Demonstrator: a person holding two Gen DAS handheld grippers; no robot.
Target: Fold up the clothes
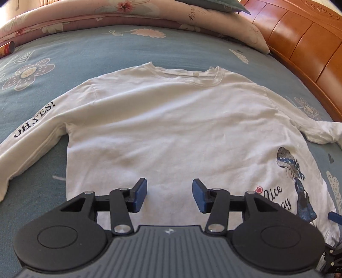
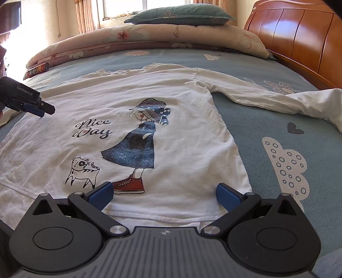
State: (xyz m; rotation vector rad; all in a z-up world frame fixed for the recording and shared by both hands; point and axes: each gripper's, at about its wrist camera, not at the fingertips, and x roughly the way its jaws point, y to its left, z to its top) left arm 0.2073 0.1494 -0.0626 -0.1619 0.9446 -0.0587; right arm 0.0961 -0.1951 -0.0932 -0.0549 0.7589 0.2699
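A white long-sleeved shirt (image 1: 175, 119) lies flat on the bed, front up, collar away from me. It carries a printed girl in a blue dress (image 2: 136, 145) and the words "Nice Day". One sleeve (image 1: 32, 132) reads "OH,YES!" and stretches left; the other sleeve (image 2: 267, 98) runs off to the right. My left gripper (image 1: 170, 193) hovers open over the shirt's lower part with nothing between its pads. My right gripper (image 2: 164, 195) stands wide open just above the bottom hem (image 2: 162, 216). The left gripper (image 2: 37, 110) also shows at the right wrist view's left edge.
The bed has a blue flowered sheet (image 1: 85, 49). A rolled pink quilt (image 2: 149, 36) and a green pillow (image 2: 181, 15) lie at the far end. A wooden headboard (image 2: 299, 38) runs along the right. A red can (image 2: 36, 70) lies by the quilt.
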